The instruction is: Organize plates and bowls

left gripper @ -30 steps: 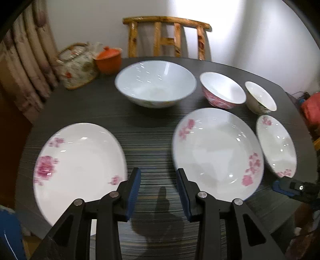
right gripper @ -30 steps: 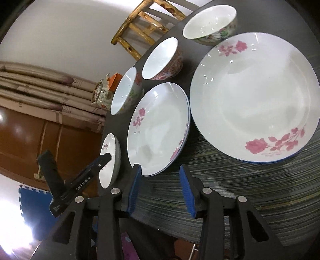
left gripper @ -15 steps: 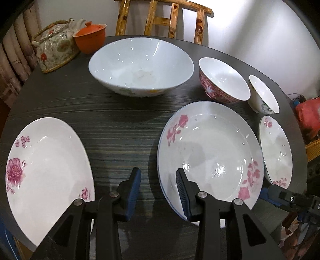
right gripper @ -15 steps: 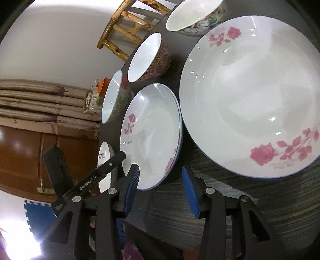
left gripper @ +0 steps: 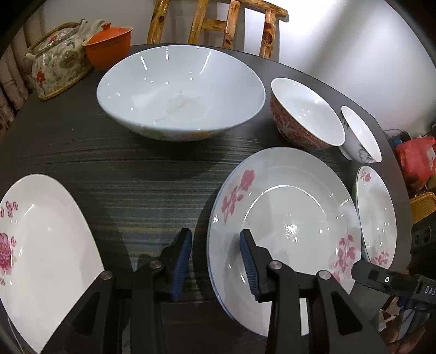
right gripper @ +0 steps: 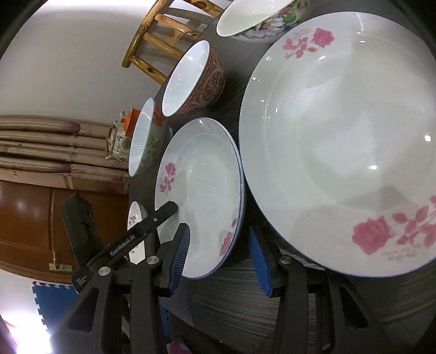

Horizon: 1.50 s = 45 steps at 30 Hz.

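home dining room | wooden chair (left gripper: 218,24); teapot (left gripper: 57,62); curtains (right gripper: 54,147)

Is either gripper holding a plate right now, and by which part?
No. The left gripper and right gripper are open, empty, straddling the middle plate's rim.

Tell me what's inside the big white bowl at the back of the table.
The big white bowl holds no food or dishes, just a faint smudge at its bottom. Its base on the table is hidden by its own wall.
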Motion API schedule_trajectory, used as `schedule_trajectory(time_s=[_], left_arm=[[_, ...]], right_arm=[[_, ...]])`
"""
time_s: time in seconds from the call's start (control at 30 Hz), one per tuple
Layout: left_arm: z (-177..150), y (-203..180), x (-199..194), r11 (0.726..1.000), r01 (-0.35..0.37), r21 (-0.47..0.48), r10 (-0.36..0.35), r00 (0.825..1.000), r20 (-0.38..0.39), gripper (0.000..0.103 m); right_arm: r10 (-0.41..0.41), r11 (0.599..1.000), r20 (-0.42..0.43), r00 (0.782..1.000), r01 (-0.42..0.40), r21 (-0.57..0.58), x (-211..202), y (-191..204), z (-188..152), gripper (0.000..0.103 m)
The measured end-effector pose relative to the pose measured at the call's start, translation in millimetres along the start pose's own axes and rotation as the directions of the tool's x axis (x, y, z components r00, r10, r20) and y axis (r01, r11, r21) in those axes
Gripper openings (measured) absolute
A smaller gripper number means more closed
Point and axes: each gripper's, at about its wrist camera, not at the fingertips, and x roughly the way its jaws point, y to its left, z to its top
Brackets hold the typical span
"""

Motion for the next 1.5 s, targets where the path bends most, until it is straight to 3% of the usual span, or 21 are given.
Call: schedule_trajectory(time_s=[0.13, 0.27, 0.37, 0.73, 1.07, 1.5], left_arm=[[1.9, -2.0, -0.3, 1.000, 0.009, 0.027, -0.009, 1.000, -0.003, 0.033], [3.2, -5.8, 0.1, 0.999, 0.000, 0.036, -0.001, 1.000, 0.018, 0.025], [2.4, 1.5, -0.6, 0.999, 0.040, -0.027, -0.039, 0.999, 0.034, 0.018], [-21.5, -1.1, -28.1, 0.999, 0.022, -0.039, -0.018, 0.996, 0.088, 0.012], [-37.2, 3.0, -51.5, 0.998, 0.002, -0.069, 0.006, 0.992, 0.124, 0.012], [-59.9, 68.8, -113.0, 0.979, -0.049, -0.200, 0.089, 0.976, 0.197, 0.012]], right_arm=[[-0.012, 1.000, -0.001, 1.000, 0.012, -0.005, 2.6, -0.5, 1.6, 0.040], [-0.016, 1.000, -0.023, 1.000, 0.016, 0.004, 9.8, -3.1, 1.7, 0.025], [-0.054, 0.998, -0.024, 0.998, 0.053, -0.024, 12.7, -2.4, -0.1, 0.014], [-0.073, 0.993, -0.019, 0.997, 0.071, -0.096, 9.2, 0.7, -6.6, 0.015], [-0.059, 0.990, -0.037, 0.998, 0.053, -0.134, 8.3, 11.4, -17.4, 0.015], [-0.027, 0.965, -0.086, 0.996, 0.003, -0.261, 30.4, 74.9, -23.4, 0.015]])
